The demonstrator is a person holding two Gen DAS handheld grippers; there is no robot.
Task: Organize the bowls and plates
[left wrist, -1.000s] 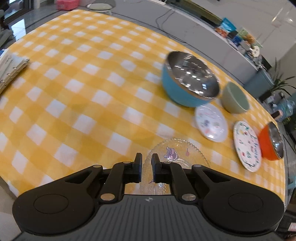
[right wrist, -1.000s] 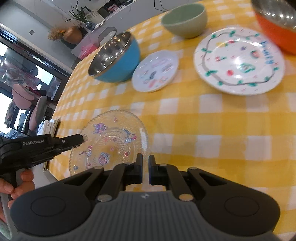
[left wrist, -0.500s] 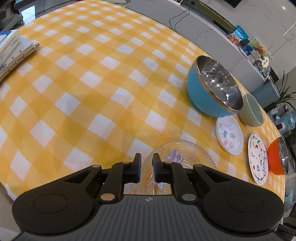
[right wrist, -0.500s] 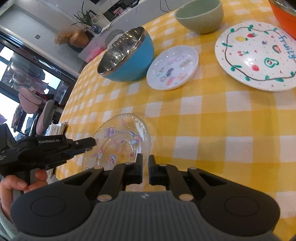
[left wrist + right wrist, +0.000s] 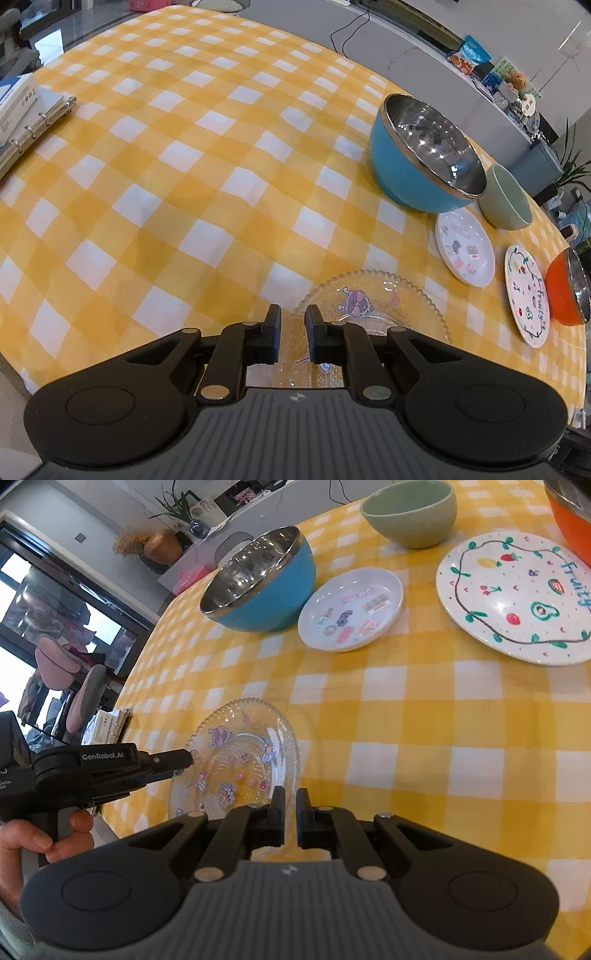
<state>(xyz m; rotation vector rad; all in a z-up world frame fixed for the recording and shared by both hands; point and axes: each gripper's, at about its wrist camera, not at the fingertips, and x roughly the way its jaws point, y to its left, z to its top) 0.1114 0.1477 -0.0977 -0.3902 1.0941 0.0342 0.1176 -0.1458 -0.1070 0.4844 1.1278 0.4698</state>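
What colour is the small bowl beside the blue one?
Pale green bowl, inside and out; clearest in the right wrist view.

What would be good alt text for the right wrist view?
A clear glass plate with cartoon prints lies on a yellow checked tablecloth, the shut right gripper at its near rim and the left gripper at its left edge. Behind stand a blue steel-lined bowl, a small white plate and a fruit-painted plate.

The left gripper (image 5: 292,339) is matte black, with ribbed grey housing behind the jaws, round silver screws on its linkage arms and blue pads on its fingers (image 5: 274,334). The right gripper (image 5: 290,818) is built alike. White "GenRobot.AI" lettering marks the left gripper's side.
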